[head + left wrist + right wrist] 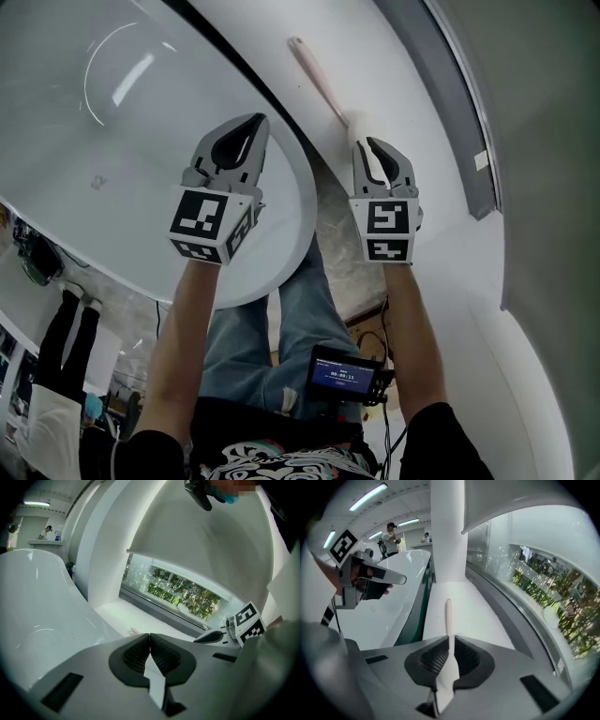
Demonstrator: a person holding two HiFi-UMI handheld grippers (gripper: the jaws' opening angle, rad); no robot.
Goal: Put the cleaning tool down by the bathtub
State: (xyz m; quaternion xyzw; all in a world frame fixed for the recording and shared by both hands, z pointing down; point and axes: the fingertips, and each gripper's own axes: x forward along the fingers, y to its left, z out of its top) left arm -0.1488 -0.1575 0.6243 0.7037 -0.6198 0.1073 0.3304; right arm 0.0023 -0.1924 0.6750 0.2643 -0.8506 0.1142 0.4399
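Note:
The cleaning tool (315,77) is a long pale pink-handled tool with a white head. It lies along the white ledge (403,66) beside the bathtub (112,122), handle pointing away from me. My right gripper (371,142) is shut on its head end, and in the right gripper view the tool (448,613) runs out from between the pressed pads (438,657) over the ledge. My left gripper (246,127) hovers shut over the tub's rim with nothing in it; in its own view the left gripper (149,637) shows its jaws meeting.
A dark window frame (472,131) runs along the ledge's far side, with glass (543,583) behind it. A white column (447,531) stands at the ledge's far end. My legs (305,309) and a small screen device (343,373) are below. A person (389,537) stands far off.

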